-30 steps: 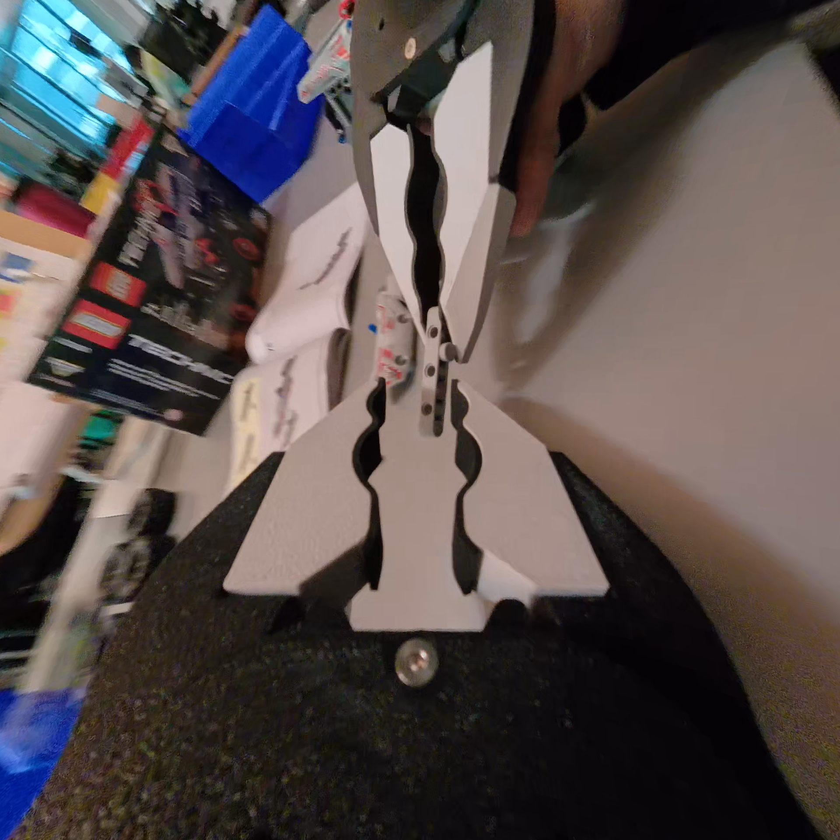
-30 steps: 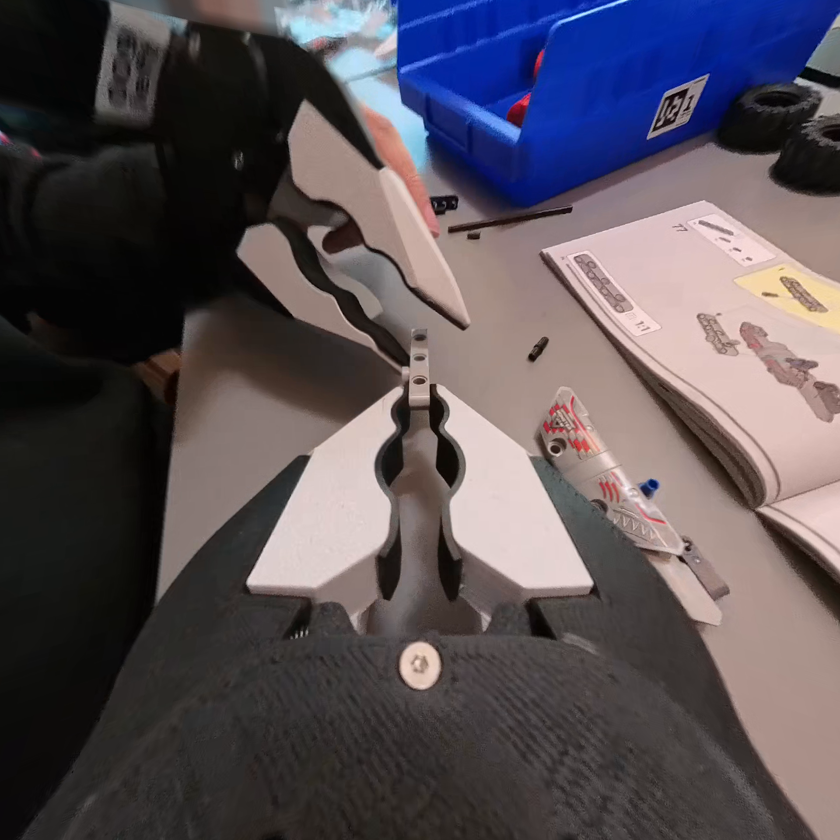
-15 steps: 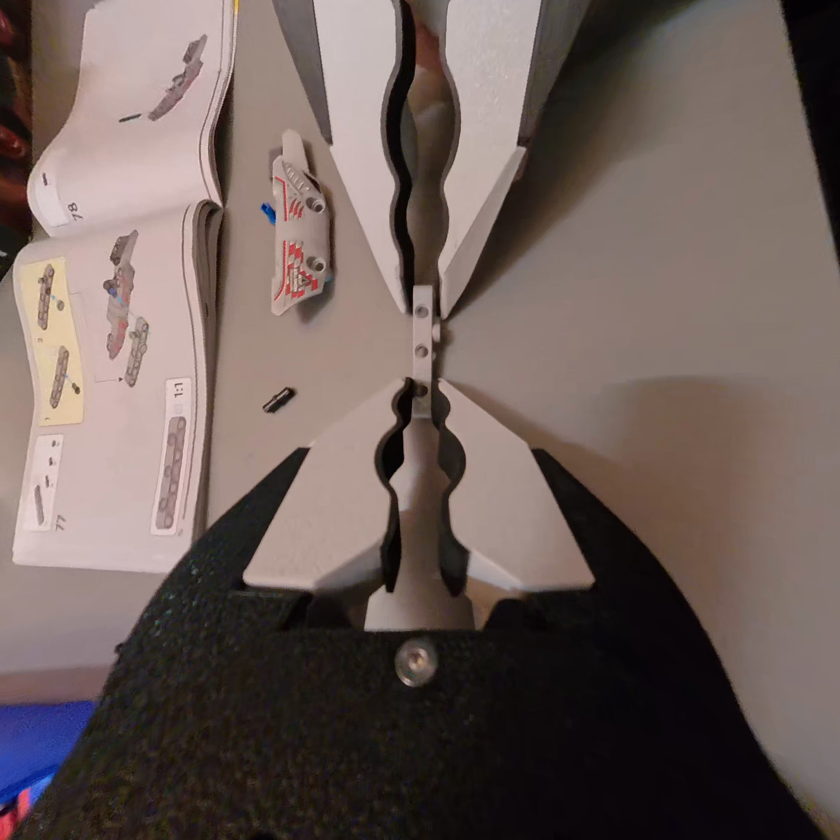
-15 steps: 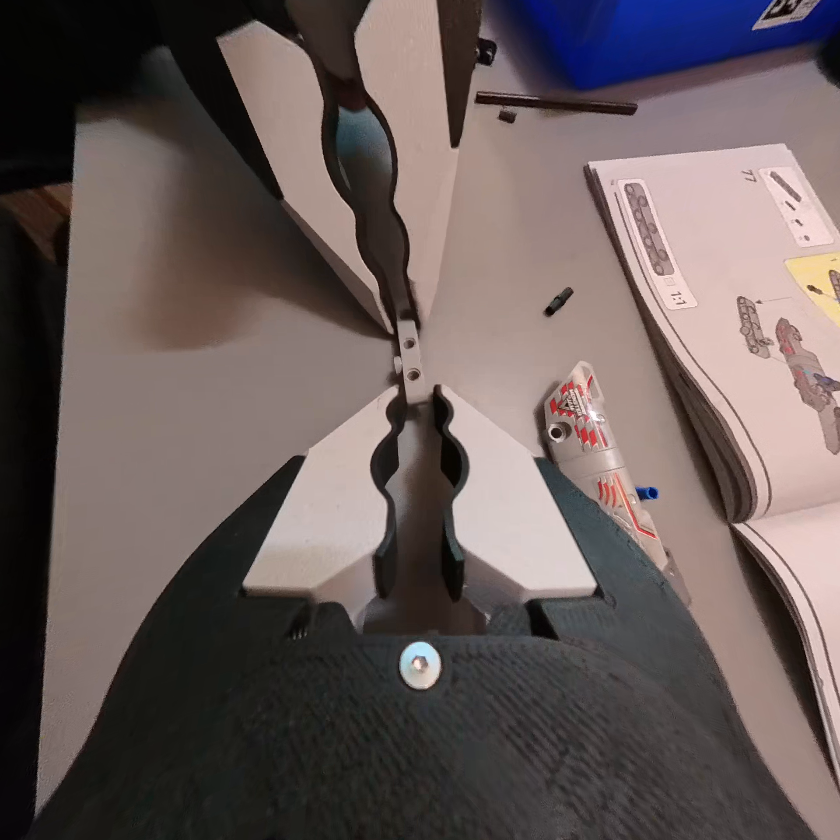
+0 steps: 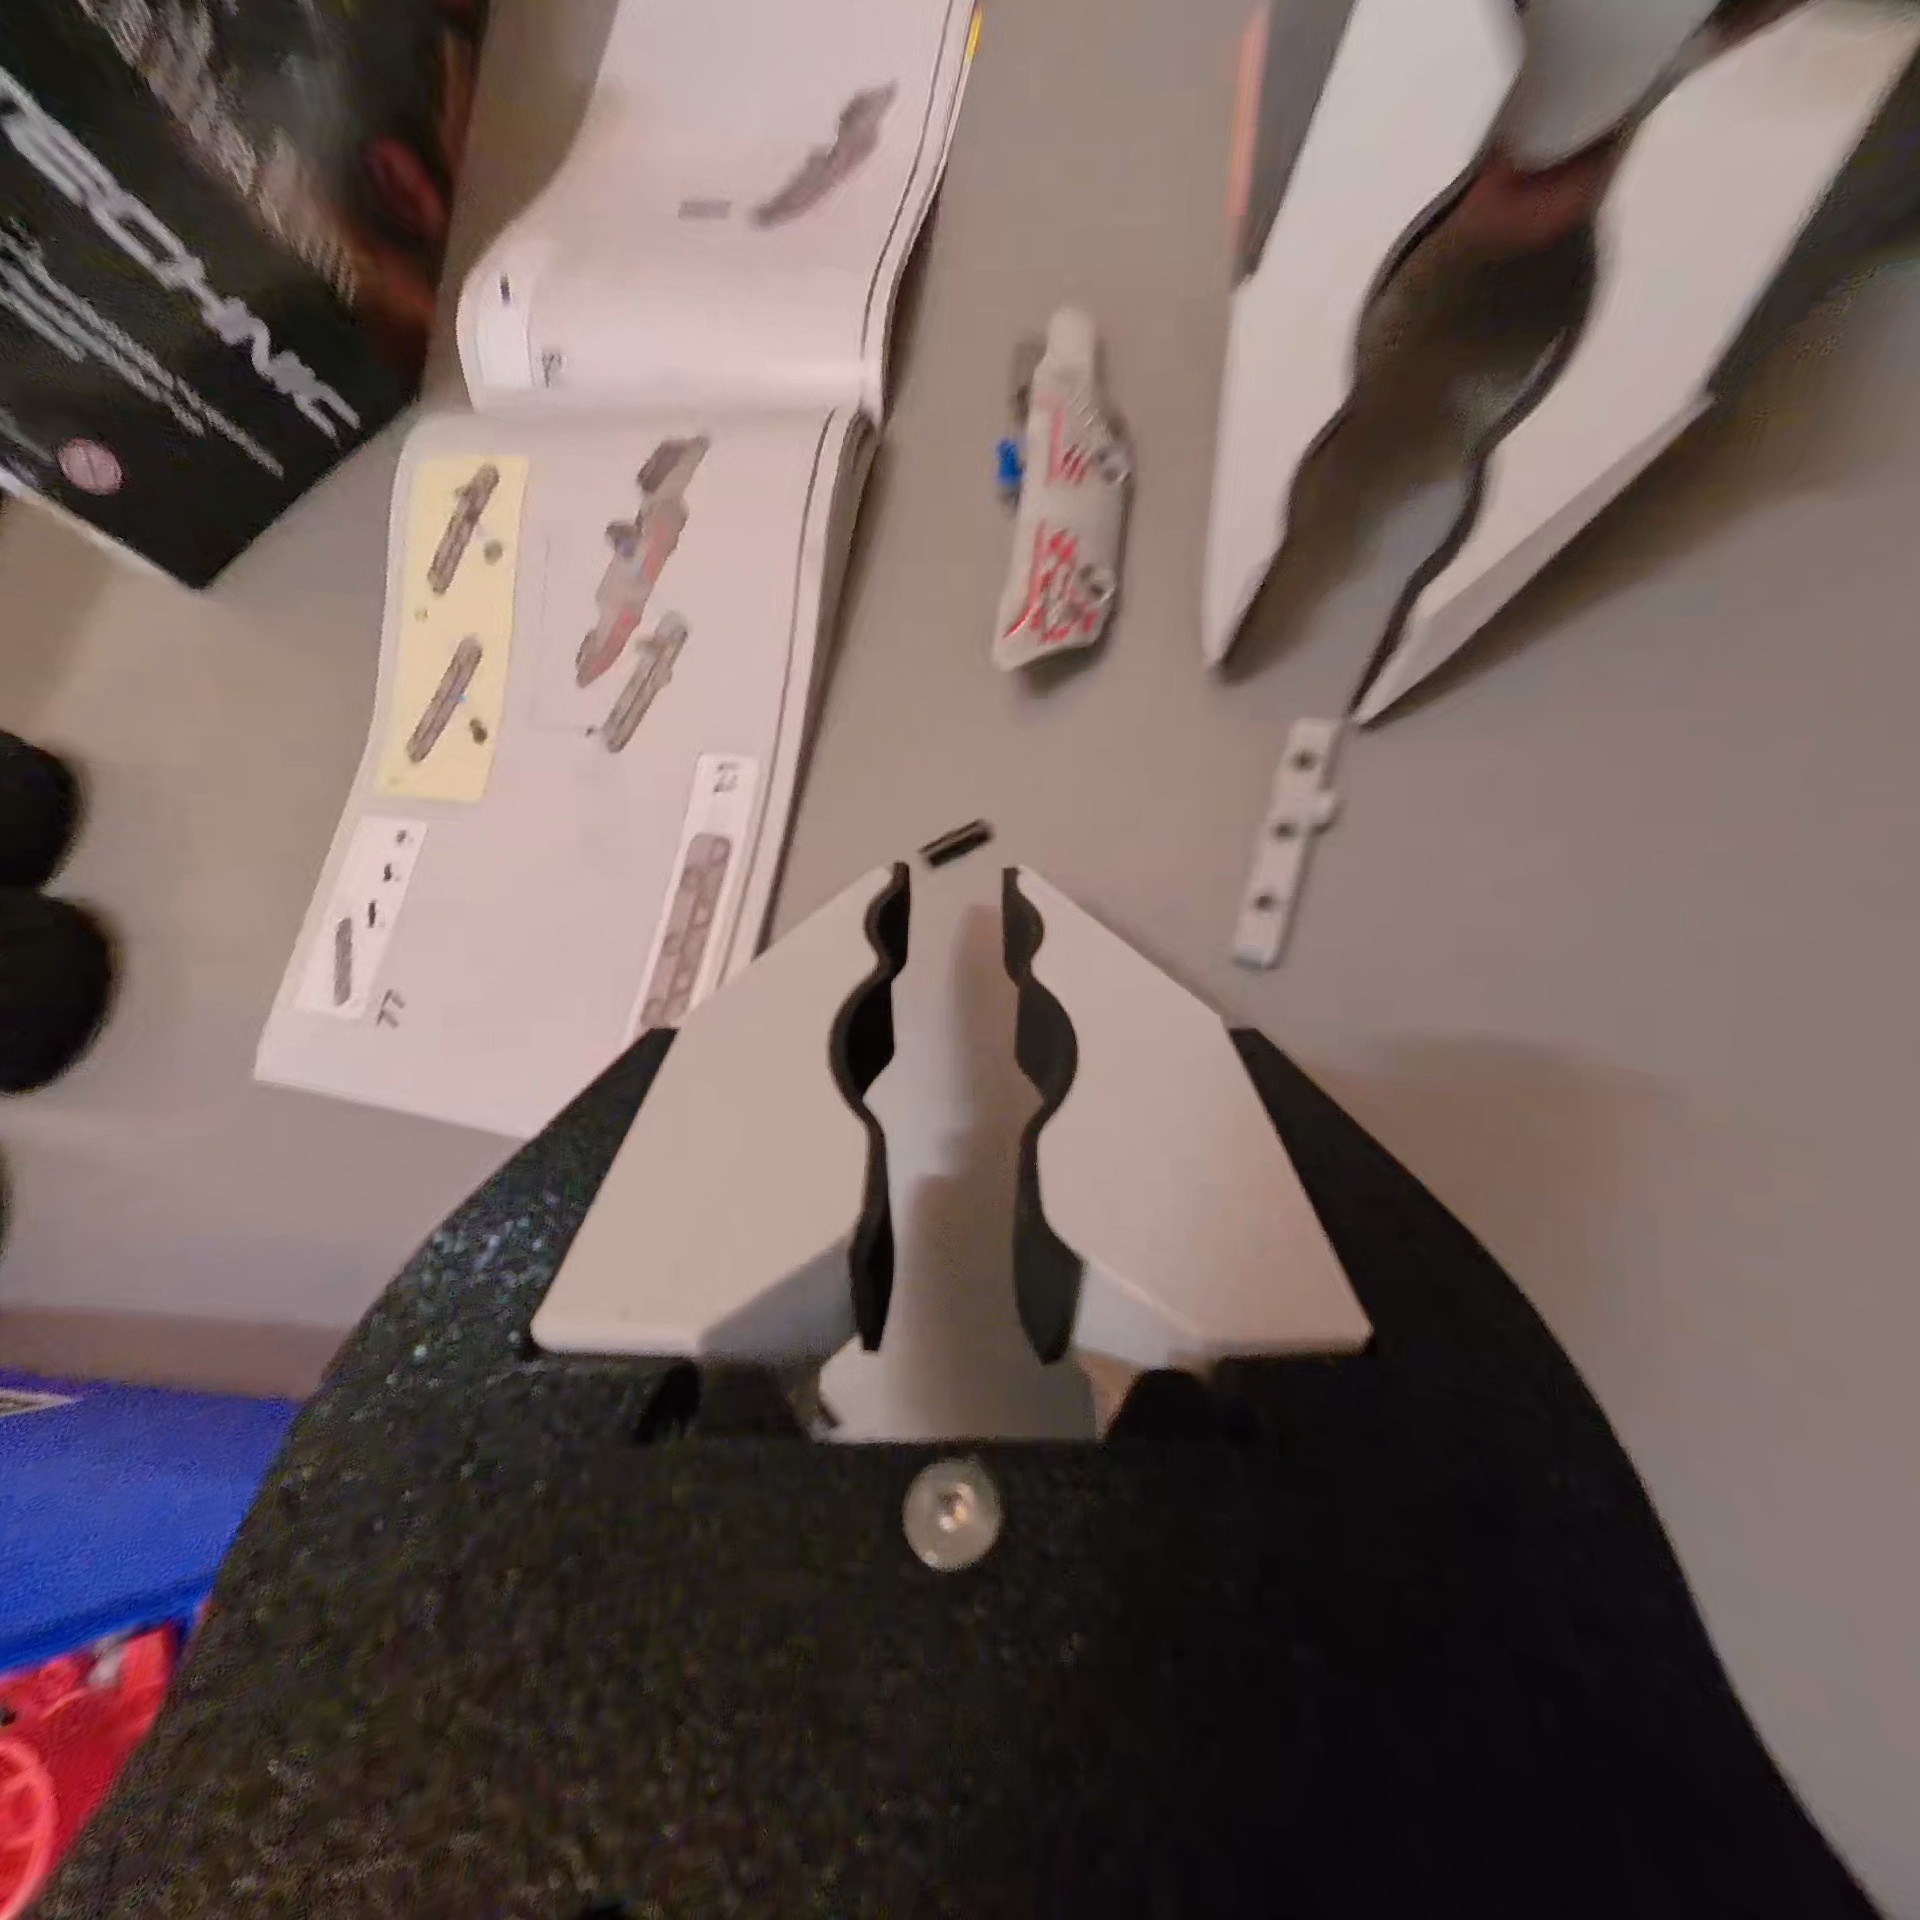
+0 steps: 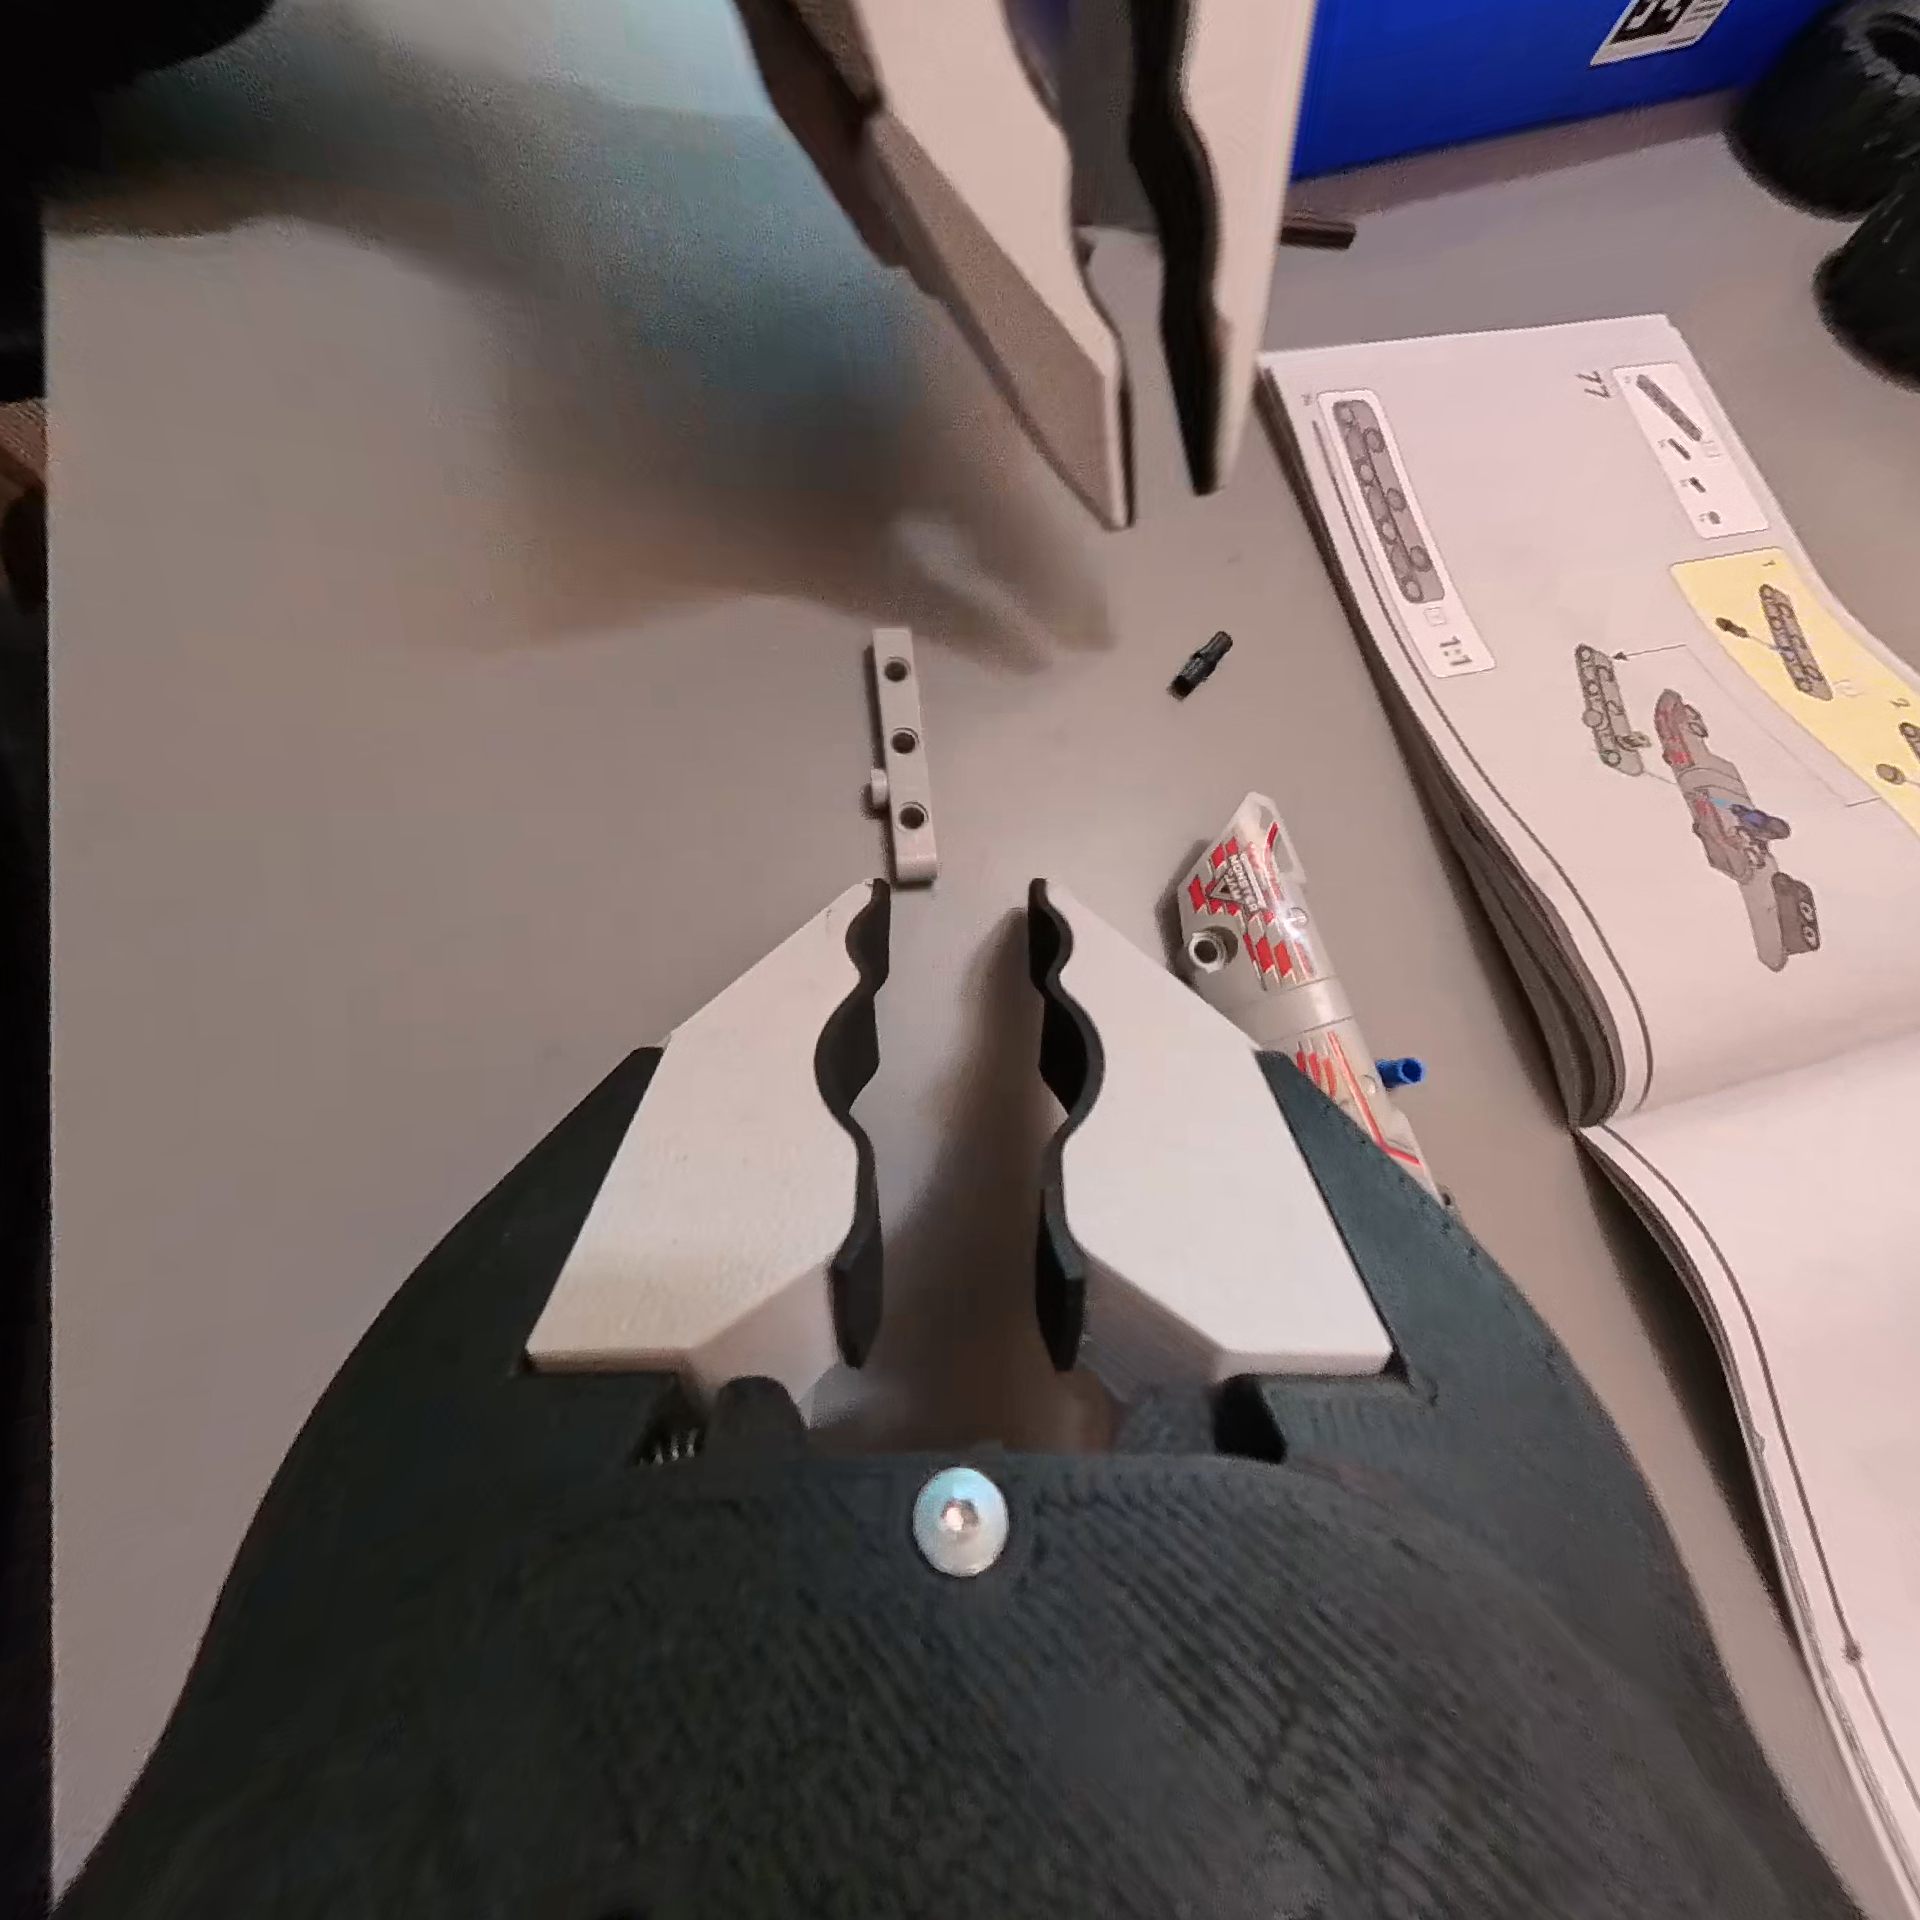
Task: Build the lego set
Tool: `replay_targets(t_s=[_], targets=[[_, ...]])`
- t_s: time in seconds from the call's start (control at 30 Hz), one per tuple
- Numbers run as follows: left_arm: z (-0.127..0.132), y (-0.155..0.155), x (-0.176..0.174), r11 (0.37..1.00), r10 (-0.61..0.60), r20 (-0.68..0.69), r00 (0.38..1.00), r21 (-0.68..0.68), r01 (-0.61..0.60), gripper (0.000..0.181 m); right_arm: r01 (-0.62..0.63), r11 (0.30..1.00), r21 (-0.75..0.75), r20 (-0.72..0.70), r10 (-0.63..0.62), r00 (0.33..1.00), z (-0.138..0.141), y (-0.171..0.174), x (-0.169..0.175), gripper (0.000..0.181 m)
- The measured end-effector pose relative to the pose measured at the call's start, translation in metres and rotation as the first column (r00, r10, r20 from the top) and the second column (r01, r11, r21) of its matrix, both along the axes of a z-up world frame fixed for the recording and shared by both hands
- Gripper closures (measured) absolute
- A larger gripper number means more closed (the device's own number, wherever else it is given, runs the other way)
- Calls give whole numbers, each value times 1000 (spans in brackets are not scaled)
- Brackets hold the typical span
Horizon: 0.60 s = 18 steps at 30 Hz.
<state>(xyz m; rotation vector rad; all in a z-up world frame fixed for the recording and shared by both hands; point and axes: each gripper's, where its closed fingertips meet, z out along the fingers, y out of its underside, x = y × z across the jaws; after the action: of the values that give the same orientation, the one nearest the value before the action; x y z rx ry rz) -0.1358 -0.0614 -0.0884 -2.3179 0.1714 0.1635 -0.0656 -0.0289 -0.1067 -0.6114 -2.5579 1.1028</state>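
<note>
Lying flat on the grey table [image 6: 416,727], the grey beam [image 6: 902,756] sat just beyond the right gripper [image 6: 956,888], whose jaws stood apart and empty. The left gripper [image 5: 954,873], likewise parted and empty, hovered near a black pin [image 5: 956,840].

Left gripper [image 5: 954,881] parted, empty, low over the table; right gripper [image 6: 956,891] likewise parted and empty, tips facing the left's.

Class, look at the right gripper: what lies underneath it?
The printed grey panel runs under the right gripper, a blue pin beside it. Its lower end is hidden by the gripper body.
</note>
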Motion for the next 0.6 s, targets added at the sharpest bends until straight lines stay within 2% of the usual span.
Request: replay_targets(t_s=[0.03,0.17,0.27,0.3,0.37,0.6], targets=[[-7,0,-8,999,-1,-20,1000,-44,0,166,3,1000,-8,2,-3,1000,1,0,0,156],[-21,11,-11,989,-106,-40,994,-105,101,168,19,1000,5,-17,-19,1000,2,6,1,158],[-24,20,-7,985,-141,32,989,-90,144,168,30,999,15,-33,-29,999,2,10,0,160],[-25,20,-4,984,-144,77,987,-91,151,177,35,999,13,-37,-35,999,3,11,0,160],[-26,21,0,985,-138,116,984,-87,148,180,60,998,4,-54,-60,997,6,14,-4,161],[-16,14,9,995,-97,18,995,-15,97,180,129,990,-54,-192,-137,972,27,18,-21,163]])
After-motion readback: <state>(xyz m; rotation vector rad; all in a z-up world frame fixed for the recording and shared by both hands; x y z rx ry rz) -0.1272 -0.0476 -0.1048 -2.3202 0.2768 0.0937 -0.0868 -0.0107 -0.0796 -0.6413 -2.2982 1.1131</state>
